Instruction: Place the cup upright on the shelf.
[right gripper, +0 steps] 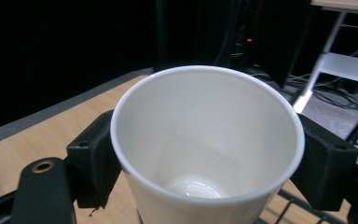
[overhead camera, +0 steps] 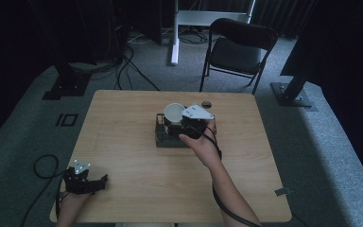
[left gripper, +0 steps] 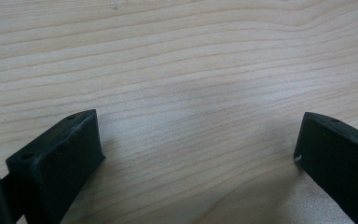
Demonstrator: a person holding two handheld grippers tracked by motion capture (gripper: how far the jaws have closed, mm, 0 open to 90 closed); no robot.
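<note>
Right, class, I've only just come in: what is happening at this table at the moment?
A person works at a wooden table with a hand-held gripper in each hand. The right hand-held gripper has its jaws closed on a white cup, which looks empty, at a black wire rack near the middle of the table. Whether the cup rests in the rack or is held just above it cannot be told. The left hand-held gripper sits open at the near left corner, holding nothing.
</note>
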